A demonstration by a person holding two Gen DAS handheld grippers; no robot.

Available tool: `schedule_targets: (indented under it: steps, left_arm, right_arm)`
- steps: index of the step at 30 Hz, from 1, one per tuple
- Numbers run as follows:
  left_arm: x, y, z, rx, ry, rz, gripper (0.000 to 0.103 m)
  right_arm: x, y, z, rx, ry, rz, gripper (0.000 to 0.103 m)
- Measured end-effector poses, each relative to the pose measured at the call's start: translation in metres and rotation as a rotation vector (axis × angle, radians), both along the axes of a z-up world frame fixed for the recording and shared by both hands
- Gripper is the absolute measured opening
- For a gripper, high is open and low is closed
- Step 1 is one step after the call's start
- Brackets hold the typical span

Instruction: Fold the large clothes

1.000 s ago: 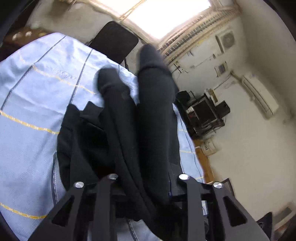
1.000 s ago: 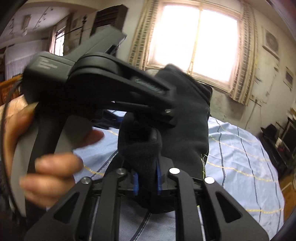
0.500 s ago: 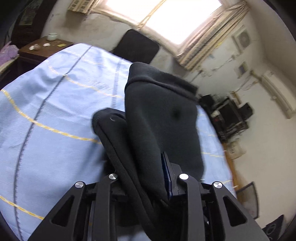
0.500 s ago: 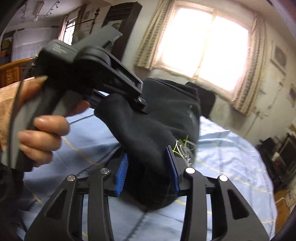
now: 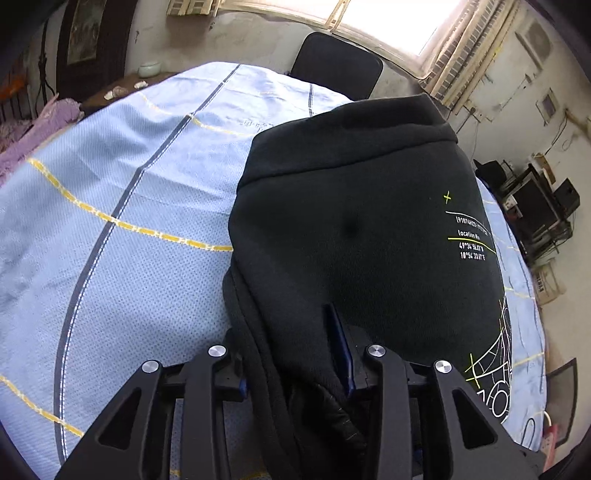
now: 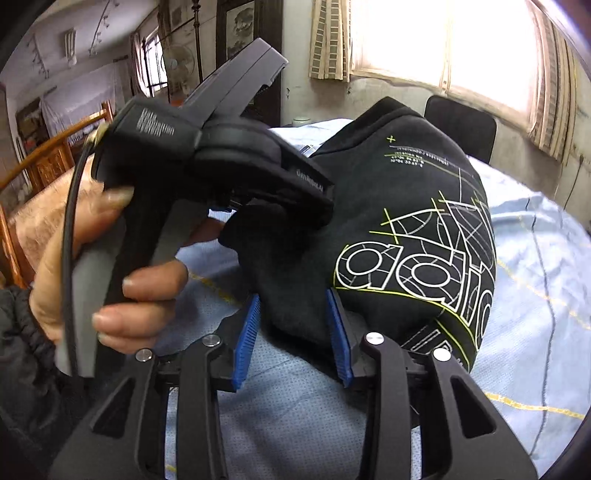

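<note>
Two grippers, left gripper [image 5: 295, 354] and right gripper [image 6: 291, 336], had jaws easing around the soft, floppy black sweatshirt [image 6: 406, 240]'s bunched folded edge over the bed [image 5: 110, 229], left opening, right closing slightly.

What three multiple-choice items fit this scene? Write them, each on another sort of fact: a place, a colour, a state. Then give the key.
1. Where is the black chair?
A. On the bed
B. Beyond the bed's far edge, below the window
C. Lying on its side on the floor

2. What is the bedsheet's main colour?
A. Red
B. Green
C. Light blue

3. How is the black sweatshirt's print turned?
A. Outward, in plain sight
B. Hidden inside
C. There is no print

Key: 1 B, its backrest rises behind the sheet under the bright window. 2 C, light blue crossed by yellow and grey stripes. 3 A, white and yellow lettering shows in both views.
</note>
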State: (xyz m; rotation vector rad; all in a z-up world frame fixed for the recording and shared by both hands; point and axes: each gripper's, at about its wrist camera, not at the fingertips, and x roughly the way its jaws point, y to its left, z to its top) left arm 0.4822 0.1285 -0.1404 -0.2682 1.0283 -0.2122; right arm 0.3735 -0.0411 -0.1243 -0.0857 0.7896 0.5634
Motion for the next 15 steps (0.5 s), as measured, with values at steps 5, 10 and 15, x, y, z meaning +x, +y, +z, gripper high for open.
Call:
schedule_targets:
  steps: [5,10,15]
  left_arm:
    - [-0.009,0.005,0.022,-0.041,-0.057,-0.024,0.039]
    - [-0.016,0.017,0.037,-0.062,-0.098,-0.007,0.04]
    - [-0.016,0.007,0.033,-0.026,-0.092,-0.034,0.042]
  right_arm:
    - [-0.003,-0.029,0.021,0.123,0.026,-0.024,0.032]
    - [-0.015,-0.053,0.051,0.143,-0.029,-0.072,0.034]
    - [0.005,-0.07,0.069,0.14,-0.052,-0.159,0.035]
